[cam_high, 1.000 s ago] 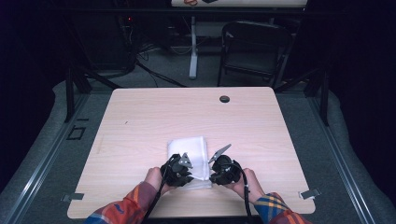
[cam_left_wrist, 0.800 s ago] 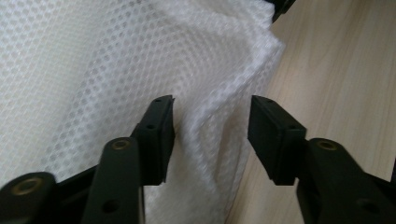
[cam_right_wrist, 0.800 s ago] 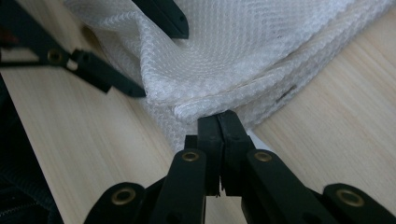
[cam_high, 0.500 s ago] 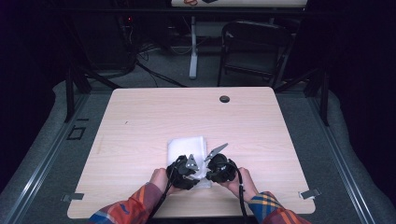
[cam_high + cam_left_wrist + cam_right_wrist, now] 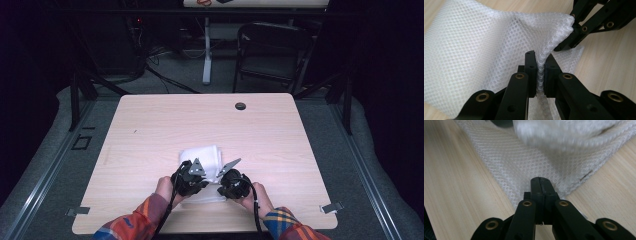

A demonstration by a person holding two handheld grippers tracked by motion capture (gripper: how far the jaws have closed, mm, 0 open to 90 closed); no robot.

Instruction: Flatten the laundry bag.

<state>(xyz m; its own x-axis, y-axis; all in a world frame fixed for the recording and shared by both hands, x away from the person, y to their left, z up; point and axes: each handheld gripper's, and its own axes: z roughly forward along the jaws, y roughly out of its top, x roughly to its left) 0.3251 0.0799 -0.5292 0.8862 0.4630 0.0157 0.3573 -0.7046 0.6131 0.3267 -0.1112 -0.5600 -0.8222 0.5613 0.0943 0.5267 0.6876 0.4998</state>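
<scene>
Clamped on a pinched ridge of white mesh cloth point(image 5: 486, 50), the left gripper point(image 5: 539, 72) is seen with its black jaws pressed hard against the bunched fabric, having just been closing onto it. Farther along the same fold, the right gripper point(image 5: 574, 30) is seen gripping the cloth's raised corner, so that the top layer is lifted clear of the layer beneath; in the right gripper view, its jaws point(image 5: 540, 187) are shown drawn fully together at the edge of the cloth point(image 5: 529, 162), with only a thin bit of mesh, if any, caught between them.

From above, the cloth point(image 5: 202, 156) is shown lying folded on the near middle of the table point(image 5: 150, 125), partly covered by the two grippers, the left point(image 5: 190, 176) and the right point(image 5: 232, 181), which are held close together over its near edge by hands in plaid sleeves. The paired grip on one edge appears intended to let the layer be carried over or pulled flat, as in a folding step, though that is a judgement only.

The work is set on a pale wood-grain tabletop with rounded corners and a small dark grommet point(image 5: 240, 106) near its far edge. Grey floor is visible around the table, and beyond it a dark room is made out, with a black chair point(image 5: 272, 55), a white table leg point(image 5: 206, 50) and loose cables.
</scene>
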